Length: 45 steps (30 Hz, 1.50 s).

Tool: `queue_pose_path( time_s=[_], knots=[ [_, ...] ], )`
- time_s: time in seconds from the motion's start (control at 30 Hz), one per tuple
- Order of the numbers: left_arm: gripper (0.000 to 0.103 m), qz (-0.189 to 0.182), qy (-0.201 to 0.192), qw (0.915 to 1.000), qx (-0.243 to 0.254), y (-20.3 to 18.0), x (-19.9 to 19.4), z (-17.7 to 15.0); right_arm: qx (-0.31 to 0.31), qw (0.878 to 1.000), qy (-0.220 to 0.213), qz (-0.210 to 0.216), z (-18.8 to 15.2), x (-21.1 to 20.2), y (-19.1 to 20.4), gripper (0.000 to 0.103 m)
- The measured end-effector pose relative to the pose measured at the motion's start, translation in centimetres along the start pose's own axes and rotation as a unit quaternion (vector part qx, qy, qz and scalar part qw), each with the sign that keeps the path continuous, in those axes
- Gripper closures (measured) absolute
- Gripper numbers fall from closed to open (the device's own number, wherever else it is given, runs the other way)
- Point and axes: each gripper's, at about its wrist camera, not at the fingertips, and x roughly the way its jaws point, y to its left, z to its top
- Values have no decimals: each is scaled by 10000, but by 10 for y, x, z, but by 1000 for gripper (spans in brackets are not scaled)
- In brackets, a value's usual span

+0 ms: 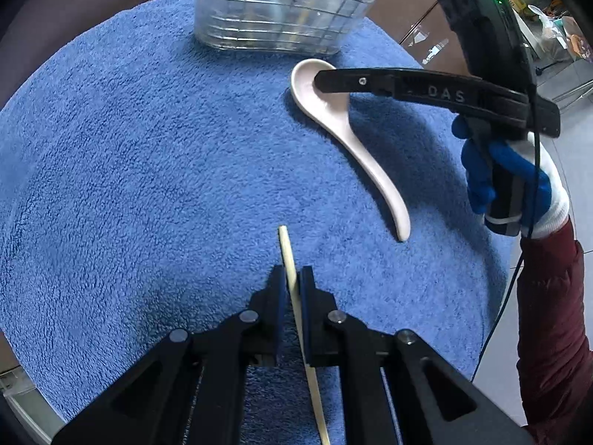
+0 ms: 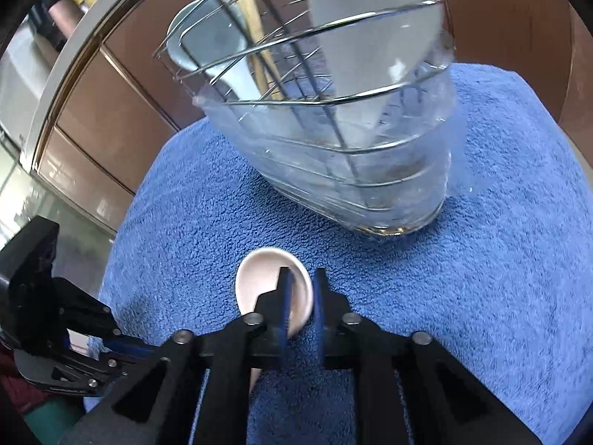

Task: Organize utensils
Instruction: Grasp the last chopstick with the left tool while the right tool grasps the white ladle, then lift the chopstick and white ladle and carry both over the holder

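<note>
My left gripper (image 1: 292,278) is shut on a pale wooden chopstick (image 1: 288,256) that sticks forward over the blue towel (image 1: 148,167). A white ceramic spoon (image 1: 344,137) lies on the towel to the right. My right gripper (image 2: 302,285) straddles the rim of the spoon's bowl (image 2: 259,278), one finger inside the bowl and one outside, with a narrow gap left between the jaws. The right gripper also shows in the left wrist view (image 1: 322,79), over the spoon's bowl. A wire utensil holder with a clear liner (image 2: 333,129) stands behind the spoon and holds spoons and chopsticks.
The holder also shows at the top of the left wrist view (image 1: 281,7). The towel covers a small round table; brown cabinets (image 2: 111,111) stand behind it. The left gripper shows at the lower left of the right wrist view (image 2: 55,326).
</note>
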Motion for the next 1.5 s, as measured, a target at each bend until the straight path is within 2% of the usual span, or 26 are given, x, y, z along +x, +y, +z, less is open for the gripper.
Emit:
queue_pose_path(
  time_s=[0.23, 0.57, 0.7, 0.97, 1.1, 1.27, 1.37, 1.47, 1.5],
  knots=[
    [96, 231, -233, 9994, 120, -11, 3, -8, -162, 9986, -199, -471, -12, -16, 18, 97],
    [99, -37, -813, 9961, -330, 9, -14, -38, 5, 9931, -762, -896, -63, -63, 57, 97],
    [99, -185, -1092, 9929, -422, 14, -35, -54, 167, 9899, -965, -1022, -88, -79, 74, 97],
    [99, -160, -1871, 9820, -204, 3, -99, -79, 253, 9796, -1472, -1344, -116, -133, 99, 97],
    [99, -151, -2472, 9688, -64, -8, -137, -74, 199, 9693, -1854, -1603, -112, -163, 119, 97],
    [99, -125, -3286, 9444, -19, -18, -185, -43, 156, 9525, -2360, -1919, -91, -188, 135, 97],
    [99, -137, -3818, 9242, -12, -26, -211, -16, 146, 9408, -2669, -2084, -74, -199, 141, 97],
    [99, -99, -4392, 8983, 3, -33, -231, 11, 85, 9235, -3047, -2329, -49, -204, 142, 97],
    [99, -116, -4610, 8873, -25, -34, -236, 23, 54, 9153, -3209, -2432, -37, -205, 142, 97]
  ],
)
